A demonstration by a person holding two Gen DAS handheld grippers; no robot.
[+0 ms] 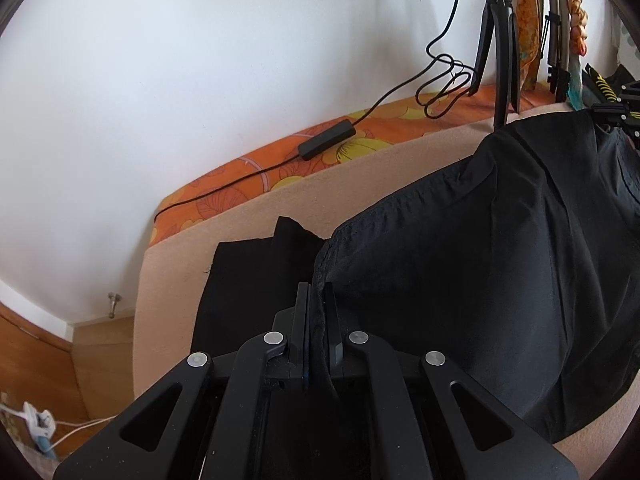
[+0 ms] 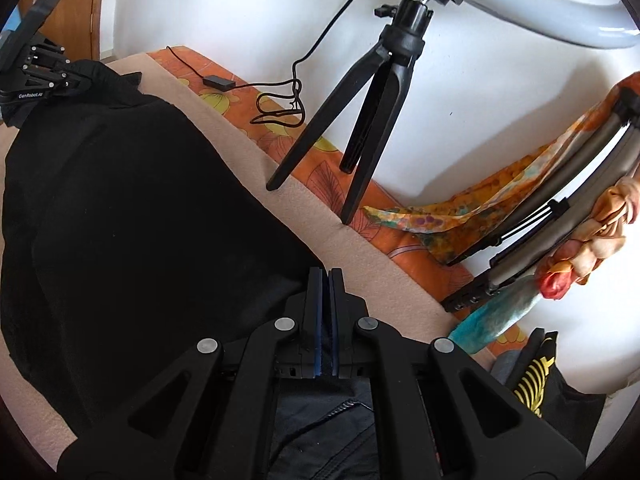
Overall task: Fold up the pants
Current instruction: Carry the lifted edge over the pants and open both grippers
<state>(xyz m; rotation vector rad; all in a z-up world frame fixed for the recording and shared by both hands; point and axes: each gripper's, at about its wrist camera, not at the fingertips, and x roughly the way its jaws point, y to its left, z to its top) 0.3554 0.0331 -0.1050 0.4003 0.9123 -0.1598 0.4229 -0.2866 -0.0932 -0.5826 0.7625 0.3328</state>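
The black thin-fabric pants [image 1: 500, 248] are draped across a beige fleece blanket [image 1: 168, 280] covering a raised surface, held up at two points. The left gripper [image 1: 316, 300] is clenched on a hemmed edge of the cloth; the right gripper [image 2: 329, 284] is likewise clamped on a fold of the same garment. Beneath the blanket lies an orange floral sheet [image 1: 240, 176] against a white wall [image 1: 200, 60]. On the sheet stand a black tripod [image 2: 372, 120] with a white ring light [image 2: 520, 4] and a black cable [image 1: 400, 88].
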